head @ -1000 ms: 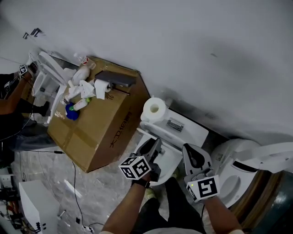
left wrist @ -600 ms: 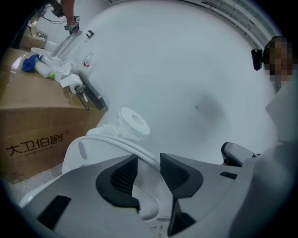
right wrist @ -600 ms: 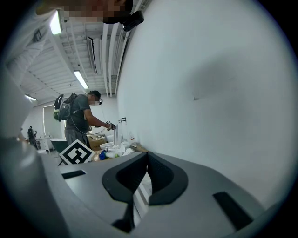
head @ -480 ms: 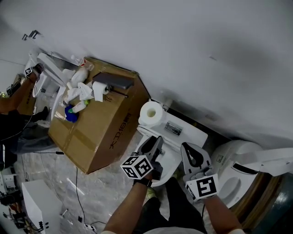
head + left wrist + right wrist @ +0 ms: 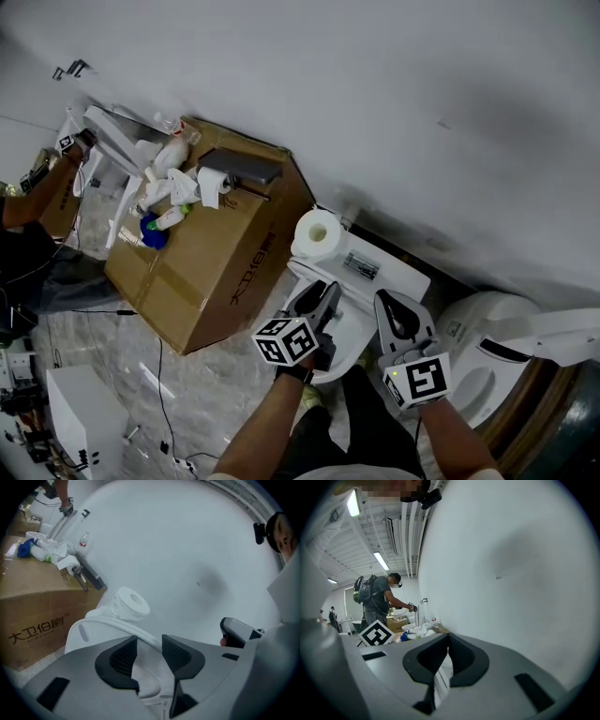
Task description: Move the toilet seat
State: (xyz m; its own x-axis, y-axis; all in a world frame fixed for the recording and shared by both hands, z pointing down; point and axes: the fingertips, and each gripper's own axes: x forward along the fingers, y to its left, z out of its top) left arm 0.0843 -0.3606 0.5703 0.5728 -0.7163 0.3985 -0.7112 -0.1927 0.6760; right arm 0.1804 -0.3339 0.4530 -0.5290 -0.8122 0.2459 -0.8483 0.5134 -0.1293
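Note:
A white toilet stands against the wall, with its seat (image 5: 351, 324) down over the bowl and a toilet roll (image 5: 317, 232) on the tank (image 5: 386, 272). My left gripper (image 5: 327, 292) reaches over the seat's left side. In the left gripper view the seat's (image 5: 89, 631) white rim runs in between the jaws of my left gripper (image 5: 150, 643), which are opening, with a gap at each pad. My right gripper (image 5: 386, 306) hovers over the seat's right side. In the right gripper view my right gripper (image 5: 448, 637) has its tips together, shut, with nothing in them.
A large cardboard box (image 5: 214, 258) stands left of the toilet, with bottles and cloths (image 5: 167, 187) on top. A second toilet (image 5: 480, 367) is at the right. Another person (image 5: 26, 211) works at the far left. Cables (image 5: 155, 375) lie on the marble floor.
The head view has shifted slightly. Both grippers stay over the toilet seat. The person at the far left has moved an arm.

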